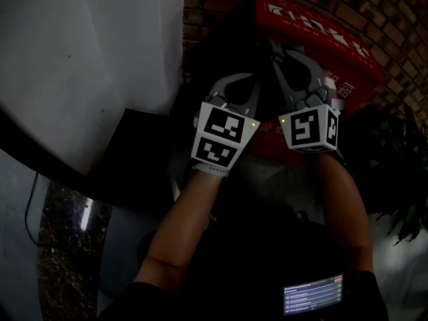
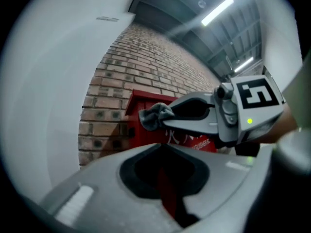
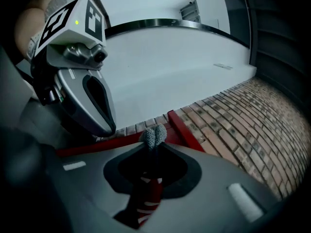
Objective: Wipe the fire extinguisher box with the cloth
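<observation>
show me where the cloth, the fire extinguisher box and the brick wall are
cloth (image 3: 154, 136), right gripper view, on the grey bunch sticking out past the jaw tips
fire extinguisher box (image 1: 341, 59), head view, on its red top face
brick wall (image 2: 146, 57), left gripper view, on the bricks above the box

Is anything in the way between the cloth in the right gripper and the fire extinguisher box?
Nothing visible. The grey cloth is pinched at the tips of the right gripper, and the red fire extinguisher box is directly ahead. The left gripper is off to one side, not between them.
</observation>
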